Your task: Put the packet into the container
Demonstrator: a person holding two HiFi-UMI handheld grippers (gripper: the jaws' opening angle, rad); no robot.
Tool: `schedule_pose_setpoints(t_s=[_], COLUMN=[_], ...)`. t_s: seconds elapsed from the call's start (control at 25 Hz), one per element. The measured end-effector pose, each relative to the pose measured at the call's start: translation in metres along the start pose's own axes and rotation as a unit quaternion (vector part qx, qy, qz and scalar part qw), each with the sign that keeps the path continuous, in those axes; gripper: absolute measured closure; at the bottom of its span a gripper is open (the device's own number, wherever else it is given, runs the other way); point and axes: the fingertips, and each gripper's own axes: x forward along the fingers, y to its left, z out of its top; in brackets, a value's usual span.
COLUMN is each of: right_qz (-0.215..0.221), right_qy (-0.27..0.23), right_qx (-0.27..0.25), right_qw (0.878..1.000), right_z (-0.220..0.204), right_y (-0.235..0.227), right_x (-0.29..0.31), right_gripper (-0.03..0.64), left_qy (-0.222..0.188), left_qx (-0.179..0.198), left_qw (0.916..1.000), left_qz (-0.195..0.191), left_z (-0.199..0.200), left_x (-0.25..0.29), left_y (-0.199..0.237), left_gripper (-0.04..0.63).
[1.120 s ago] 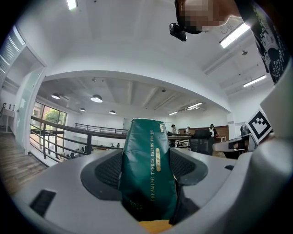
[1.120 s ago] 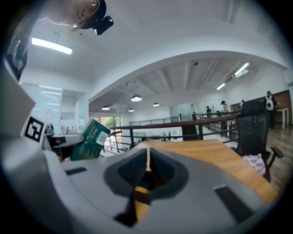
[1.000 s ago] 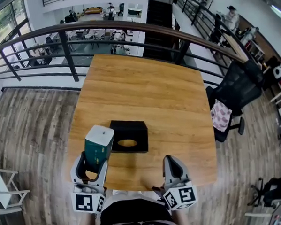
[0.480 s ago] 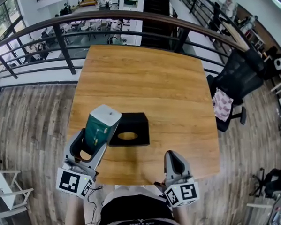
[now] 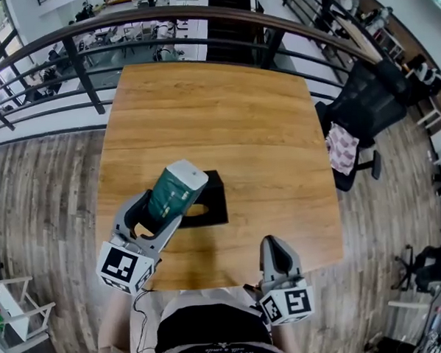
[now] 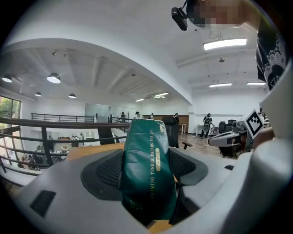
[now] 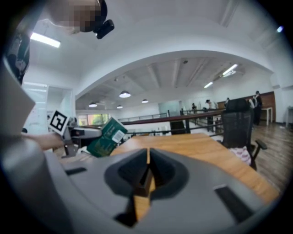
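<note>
A dark green packet (image 5: pixel 175 192) with a white end is held in my left gripper (image 5: pixel 157 212), which is shut on its lower part. The packet tilts forward and to the right, its top over the left side of the black container (image 5: pixel 209 204) on the wooden table (image 5: pixel 225 127). In the left gripper view the packet (image 6: pixel 147 167) fills the gap between the jaws. My right gripper (image 5: pixel 272 259) rests at the table's near edge, jaws shut with nothing between them (image 7: pixel 148 171). The packet (image 7: pixel 108 137) shows at the left of the right gripper view.
A curved dark railing (image 5: pixel 161 24) runs behind the table's far edge. A black office chair (image 5: pixel 364 105) with a pink cloth (image 5: pixel 342 148) stands to the right. Wood plank floor lies on both sides.
My left gripper has lifted and swung the packet forward and rightward, tilting it from upright to leaning over the container. The right gripper has stayed put.
</note>
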Motion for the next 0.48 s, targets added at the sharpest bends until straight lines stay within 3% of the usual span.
schedule_pose_setpoints(t_s=[0.48], right_qz=[-0.036], right_qy=[-0.001], right_qx=[0.006], right_qw=[0.999], right_z=[0.002], right_y=[-0.016], right_x=[-0.003], right_gripper=[0.577], left_qy=[0.052], left_qx=[0.001], left_qw=[0.9979], left_qz=[-0.037], left_z=[-0.046], left_x=[0.036], left_y=[-0.009], left_gripper=[0.252])
